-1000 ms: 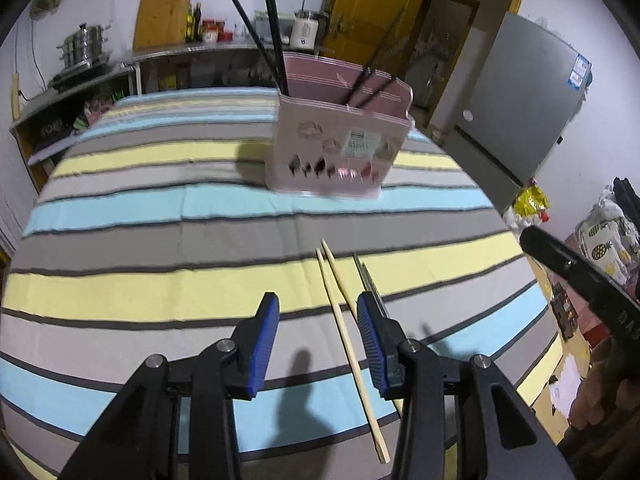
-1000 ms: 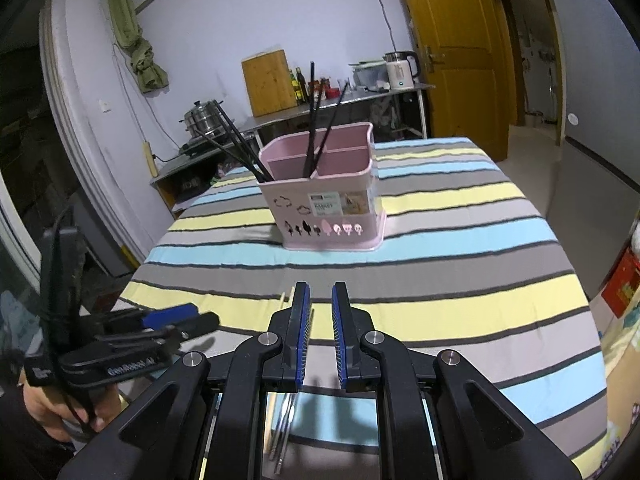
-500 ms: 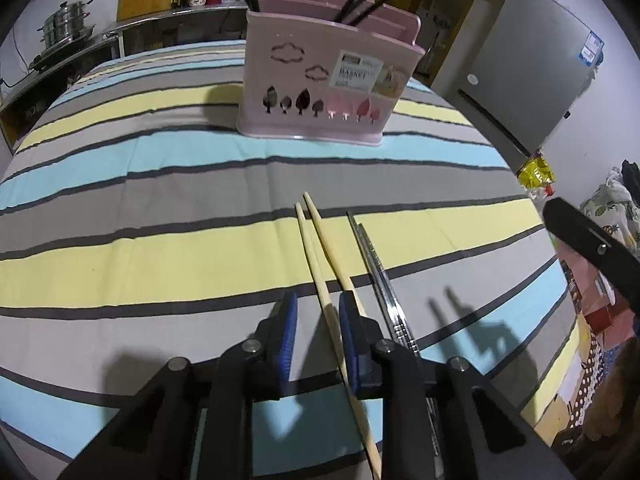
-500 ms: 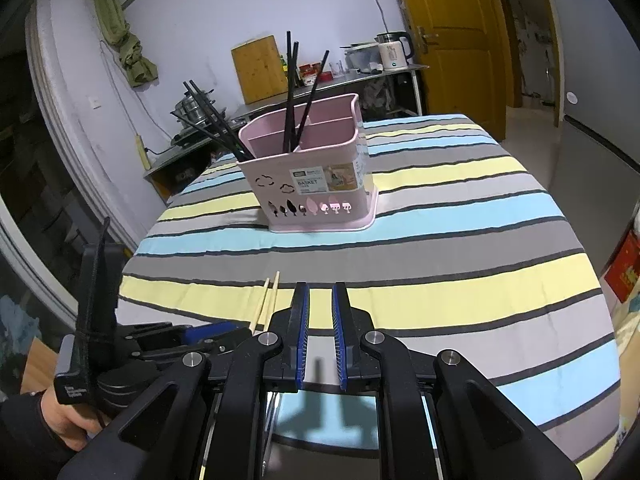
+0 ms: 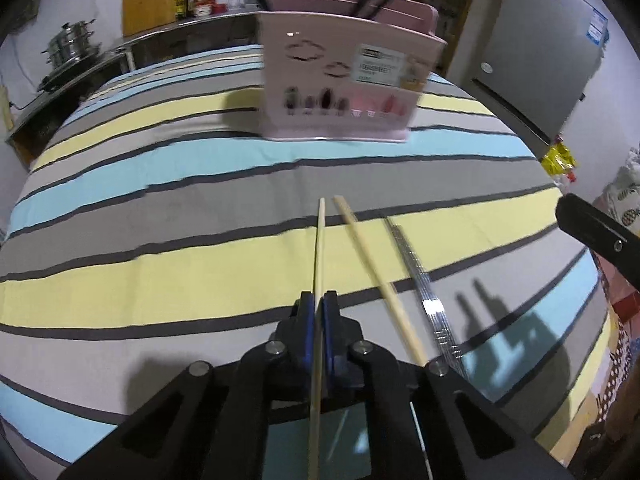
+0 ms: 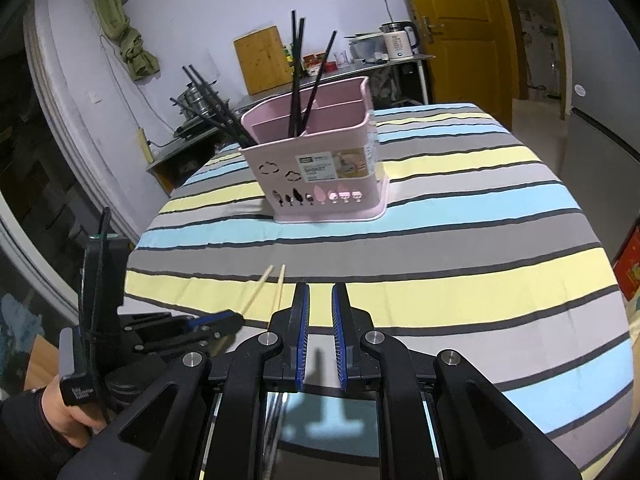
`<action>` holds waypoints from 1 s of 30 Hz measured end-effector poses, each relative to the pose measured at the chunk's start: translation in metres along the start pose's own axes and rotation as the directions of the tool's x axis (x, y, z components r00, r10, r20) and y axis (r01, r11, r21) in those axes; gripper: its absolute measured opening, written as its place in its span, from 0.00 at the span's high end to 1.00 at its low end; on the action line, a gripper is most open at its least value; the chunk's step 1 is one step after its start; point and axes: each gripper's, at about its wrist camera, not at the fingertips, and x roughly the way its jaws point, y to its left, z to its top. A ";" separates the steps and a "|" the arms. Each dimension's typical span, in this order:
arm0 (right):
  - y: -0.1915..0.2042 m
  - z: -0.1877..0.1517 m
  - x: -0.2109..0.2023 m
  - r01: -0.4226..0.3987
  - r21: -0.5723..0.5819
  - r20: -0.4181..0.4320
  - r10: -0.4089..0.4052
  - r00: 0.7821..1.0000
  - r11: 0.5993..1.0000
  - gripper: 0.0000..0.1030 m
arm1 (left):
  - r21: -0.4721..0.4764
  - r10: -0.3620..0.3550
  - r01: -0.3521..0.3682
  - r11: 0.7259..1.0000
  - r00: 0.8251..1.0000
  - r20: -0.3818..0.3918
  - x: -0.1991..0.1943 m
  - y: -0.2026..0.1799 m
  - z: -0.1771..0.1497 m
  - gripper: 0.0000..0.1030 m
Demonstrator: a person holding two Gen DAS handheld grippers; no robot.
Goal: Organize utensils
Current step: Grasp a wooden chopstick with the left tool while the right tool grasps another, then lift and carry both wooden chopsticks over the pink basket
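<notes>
1. Seen through the left wrist view:
   - Left hand-held gripper (image 5: 319, 312) clamped on a wooden chopstick (image 5: 319, 248), gripped partway along, tip pointing far toward the pink utensil basket (image 5: 344, 80).
   - Second wooden chopstick (image 5: 376, 276) flat on the striped tabletop (image 5: 140, 272) just right of it; metal chopsticks (image 5: 416, 276) further right.
   - Probably light, stiff, thin and smooth; likely to pivot in the pads, so a hold nearer mid-length looks steadier.
2. Seen through the right wrist view:
   - Right hand-held gripper (image 6: 320, 320) nearly closed, narrow gap, holding nothing, above the tabletop's near edge.
   - Basket at the far middle, black chopsticks (image 6: 298, 80) upright or leaning inside.
   - Two wooden tips visible near left; metal pair partly hidden under the gripper body.
</notes>
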 end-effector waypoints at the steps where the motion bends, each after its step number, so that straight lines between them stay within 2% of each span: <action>1: 0.003 0.000 0.004 -0.006 -0.006 -0.007 0.006 1.000 1.000 0.89 | -0.014 0.007 -0.007 1.000 1.000 0.001 -0.001 0.007 -0.001 0.95; 10: 0.031 0.001 0.047 -0.064 -0.068 -0.088 0.058 0.994 0.996 0.89 | -0.132 0.054 -0.051 0.990 0.998 0.018 -0.009 0.064 -0.004 0.95; 14: 0.040 0.004 0.068 -0.079 -0.097 -0.131 0.065 0.989 0.992 0.89 | -0.169 0.014 -0.013 0.986 1.000 0.005 -0.007 0.079 0.000 0.95; 22: 0.047 0.011 0.108 -0.053 -0.129 -0.200 0.027 0.979 0.990 0.89 | -0.112 -0.009 0.006 0.994 1.000 -0.027 0.007 0.079 0.022 0.91; 30: 0.049 0.012 0.130 0.000 -0.150 -0.238 -0.036 0.971 0.989 0.89 | -0.027 -0.008 0.007 1.000 0.999 -0.045 0.016 0.075 0.037 0.88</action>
